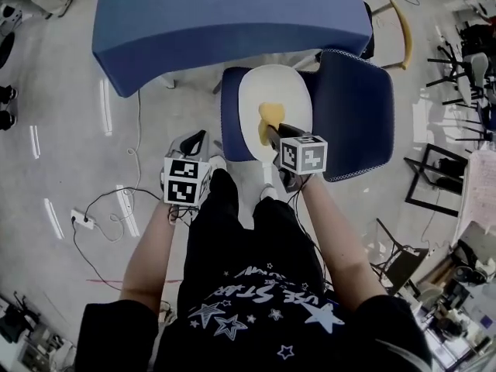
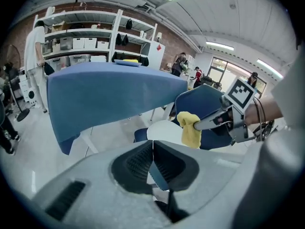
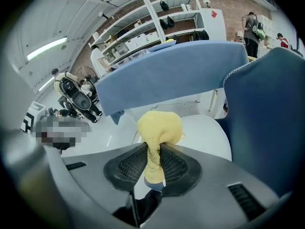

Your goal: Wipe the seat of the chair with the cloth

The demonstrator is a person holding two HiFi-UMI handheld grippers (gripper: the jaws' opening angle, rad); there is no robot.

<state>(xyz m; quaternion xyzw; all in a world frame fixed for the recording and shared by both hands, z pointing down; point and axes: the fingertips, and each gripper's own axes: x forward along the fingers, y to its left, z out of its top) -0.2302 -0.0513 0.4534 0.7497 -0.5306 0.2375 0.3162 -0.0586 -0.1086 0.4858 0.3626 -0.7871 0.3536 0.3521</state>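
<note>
You're gripping the yellow cloth (image 3: 159, 125) in your right gripper (image 3: 153, 161). Its jaws are clamping tight on the cloth's lower part, and the rest is bunching into a rounded wad just past the pads. In the head view that wad is sitting over the white seat (image 1: 277, 91) of the chair (image 1: 353, 115), toward the seat's near middle, with the gripper reaching in from the front edge. From the left gripper view the cloth is hanging down off the right jaw tips above the seat. You can't tell from any view whether it's actually touching the surface. The chair's dark blue backrest (image 3: 267, 118) is standing to the right of the cloth, and the blue-covered table (image 1: 232, 14) is sitting just behind the chair.

You're holding your left gripper (image 1: 198, 139) off to the chair's left, over the floor (image 1: 62, 115), apart from the seat and the cloth. Its jaws are pressing together with nothing between them. It's pointing toward the chair, so its camera is catching the cloth and the right gripper ahead and to the right.
</note>
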